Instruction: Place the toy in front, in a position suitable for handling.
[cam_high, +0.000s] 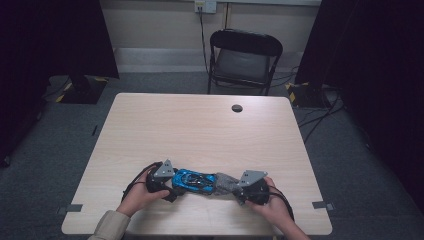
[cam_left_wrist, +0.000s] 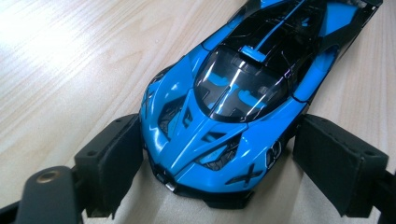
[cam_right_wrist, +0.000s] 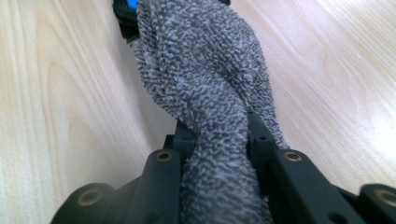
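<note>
The blue toy car (cam_high: 194, 181) is set on the bench (cam_high: 200, 130) near its front edge, its nose gripped between the pads of the left tool (cam_high: 172, 182). A grey cloth (cam_high: 226, 184), touching the car's right end, is clamped in the right tool (cam_high: 239, 190).

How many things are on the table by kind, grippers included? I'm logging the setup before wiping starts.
Toy cars: 1, the blue and black car
Cloths: 1, the grey cloth
Hand-held grippers: 2, the left gripper, its jaws either side of the car's nose, and the right gripper, its jaws shut on the cloth
Total: 4
</note>
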